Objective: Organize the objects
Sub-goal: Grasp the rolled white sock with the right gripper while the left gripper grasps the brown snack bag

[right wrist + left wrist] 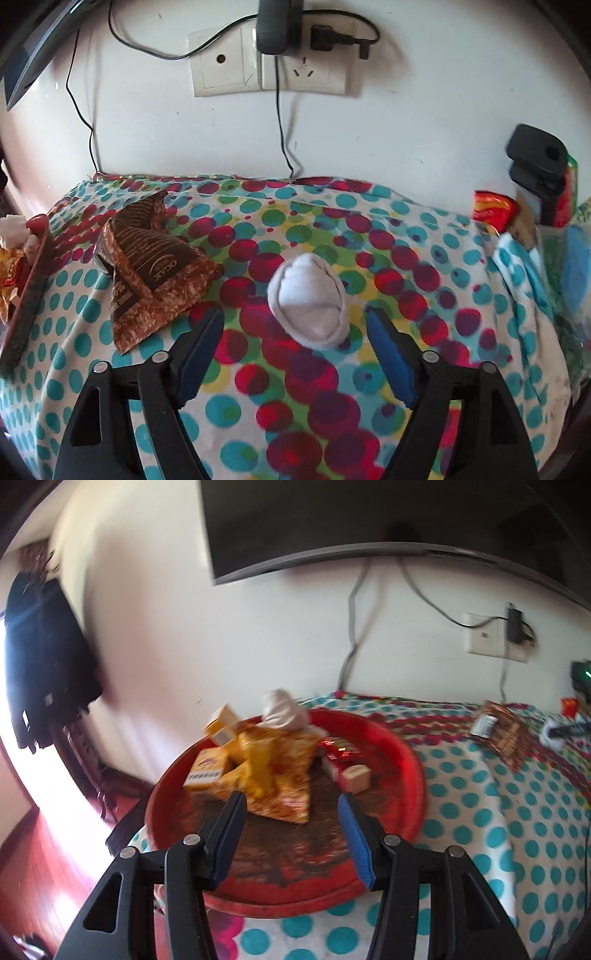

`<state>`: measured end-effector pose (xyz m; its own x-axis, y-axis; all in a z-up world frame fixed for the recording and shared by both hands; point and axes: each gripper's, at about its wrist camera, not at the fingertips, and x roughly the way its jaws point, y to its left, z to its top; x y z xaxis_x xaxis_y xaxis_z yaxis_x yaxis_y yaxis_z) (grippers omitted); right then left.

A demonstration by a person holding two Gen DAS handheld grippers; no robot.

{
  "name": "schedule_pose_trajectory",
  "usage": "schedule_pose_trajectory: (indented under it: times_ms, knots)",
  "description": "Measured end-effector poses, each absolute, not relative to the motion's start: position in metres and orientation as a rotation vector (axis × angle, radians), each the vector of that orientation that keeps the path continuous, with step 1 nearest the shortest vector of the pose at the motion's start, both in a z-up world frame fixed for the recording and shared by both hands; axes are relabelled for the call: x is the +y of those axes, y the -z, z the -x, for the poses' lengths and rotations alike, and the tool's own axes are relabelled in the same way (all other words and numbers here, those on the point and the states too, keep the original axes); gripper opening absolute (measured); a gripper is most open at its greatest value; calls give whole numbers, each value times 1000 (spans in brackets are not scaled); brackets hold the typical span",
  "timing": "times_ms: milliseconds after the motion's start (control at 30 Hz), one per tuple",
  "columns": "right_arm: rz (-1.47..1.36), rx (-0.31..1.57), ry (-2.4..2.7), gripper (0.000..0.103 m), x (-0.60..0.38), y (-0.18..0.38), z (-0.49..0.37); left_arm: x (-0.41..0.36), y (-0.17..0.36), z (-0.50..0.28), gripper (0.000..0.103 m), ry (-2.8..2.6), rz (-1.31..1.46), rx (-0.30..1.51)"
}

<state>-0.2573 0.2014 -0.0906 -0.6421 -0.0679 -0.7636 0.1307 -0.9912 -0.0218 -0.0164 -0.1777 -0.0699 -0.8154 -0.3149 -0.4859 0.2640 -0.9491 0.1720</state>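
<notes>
Left gripper point(291, 797) & right gripper point(294, 314): same build. Black plastic linkage arms w/ triangular cutouts, round silver pivot pins at joints, blue ribbed pads point(354, 838) on inner faces of the fingers. No sleeve or hand visible.

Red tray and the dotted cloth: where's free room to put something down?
Tray: the near part is bare, the far half crowded with boxes and a snack bag. Cloth: open between the white sock ball and the right-hand clutter, and behind the sock toward the wall.
</notes>
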Motion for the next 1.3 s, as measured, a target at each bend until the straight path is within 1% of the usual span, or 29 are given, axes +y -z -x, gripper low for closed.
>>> schedule_pose_trajectory:
  times_ms: [133, 167, 200, 233, 267, 300, 333, 433, 500, 667, 733, 833, 900, 967, 1167, 1267, 1300]
  knots:
    - [-1282, 83, 2737, 79, 202, 99, 273, -154, 71, 25, 53, 2749, -796, -224]
    - [-1297, 84, 2734, 77, 203, 102, 276, -149, 72, 28, 53, 2753, -814, -239]
    - [-1311, 82, 2731, 70, 205, 106, 278, -142, 72, 32, 53, 2763, -833, -252]
    - [-1321, 66, 2716, 66, 208, 111, 279, -134, 72, 36, 53, 2779, -850, -267]
    - [-1330, 54, 2705, 53, 211, 115, 277, -123, 70, 44, 54, 2798, -867, -279]
    - [-1327, 65, 2722, 47, 214, 117, 273, -116, 70, 49, 56, 2811, -882, -282]
    - [-1301, 49, 2717, 48, 218, 117, 268, -105, 69, 60, 59, 2838, -914, -285]
    - [-1286, -9, 2701, 47, 229, 118, 253, -77, 63, 91, 60, 2899, -980, -254]
    - [-1281, -39, 2682, 48, 238, 119, 245, -58, 60, 119, 60, 2943, -1079, -175]
    - [-1271, -107, 2651, 52, 252, 126, 237, -26, 52, 199, 60, 2931, -1361, 303]
    - [-1277, -107, 2650, 54, 251, 126, 238, -13, 51, 228, 60, 2846, -1407, 430]
    - [-1288, -37, 2654, 58, 244, 127, 238, -3, 56, 256, 60, 2704, -1468, 622]
    - [-1291, -11, 2647, 63, 241, 128, 239, 4, 63, 270, 60, 2608, -1491, 724]
    - [-1286, -11, 2630, 68, 241, 128, 238, 9, 68, 283, 60, 2535, -1510, 787]
    - [-1264, -84, 2601, 70, 249, 128, 238, 12, 90, 303, 61, 2321, -1494, 811]
    - [-1266, -74, 2594, 73, 246, 129, 239, 9, 109, 305, 70, 2262, -1496, 896]
    - [-1271, -52, 2599, 73, 244, 129, 239, 10, 112, 306, 71, 2265, -1489, 896]
